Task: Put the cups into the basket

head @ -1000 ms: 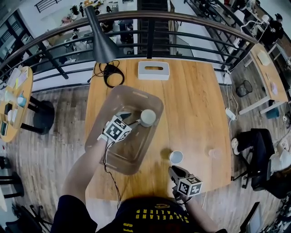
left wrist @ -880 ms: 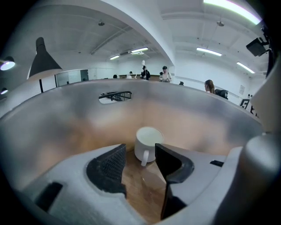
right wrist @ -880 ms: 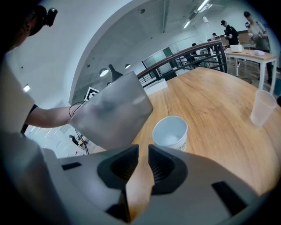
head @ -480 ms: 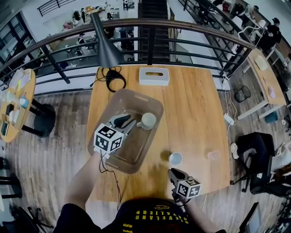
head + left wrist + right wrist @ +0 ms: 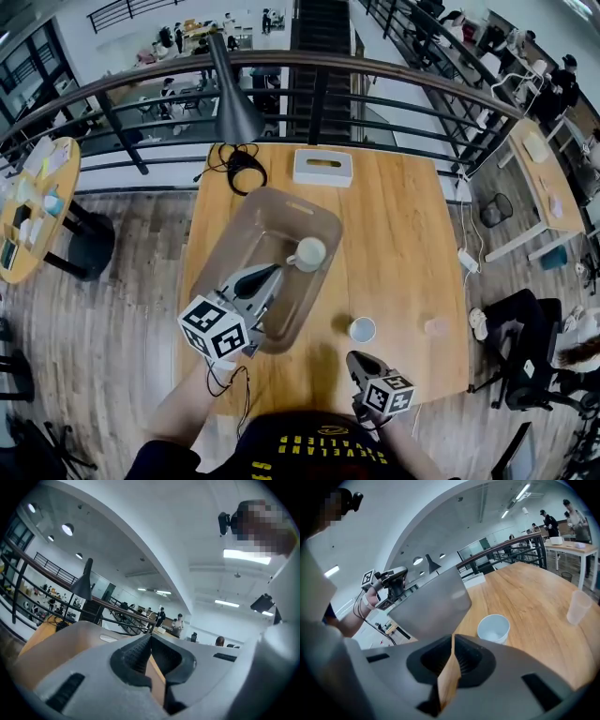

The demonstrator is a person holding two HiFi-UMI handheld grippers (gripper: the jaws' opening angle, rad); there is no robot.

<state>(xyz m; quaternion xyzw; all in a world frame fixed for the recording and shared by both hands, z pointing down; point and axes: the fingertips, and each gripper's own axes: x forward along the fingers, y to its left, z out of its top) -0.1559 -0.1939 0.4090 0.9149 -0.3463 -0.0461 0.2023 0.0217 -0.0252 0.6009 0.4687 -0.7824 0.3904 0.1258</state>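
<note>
One mug (image 5: 309,253) upright in basket (image 5: 246,230), handle left; L gripper (image 5: 277,269) jaws shut, empty; R gripper (image 5: 352,357) jaws just closed, empty.

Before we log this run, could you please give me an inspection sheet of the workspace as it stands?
Surface: wooden table, bare wood showing.
Job's things: mug inside the translucent basket; white cup and clear plastic cup on the table, outside it.
Clutter: tissue box; black lamp.
Grippers: left gripper shut, empty, above the basket; right gripper shut, empty, near the white cup. The jaws of both have just been closing, with nothing between them.
Cables: coiled black cable by the lamp; thin lead at the left wrist.
Surroundings: railing behind the table; people at desks beyond.
</note>
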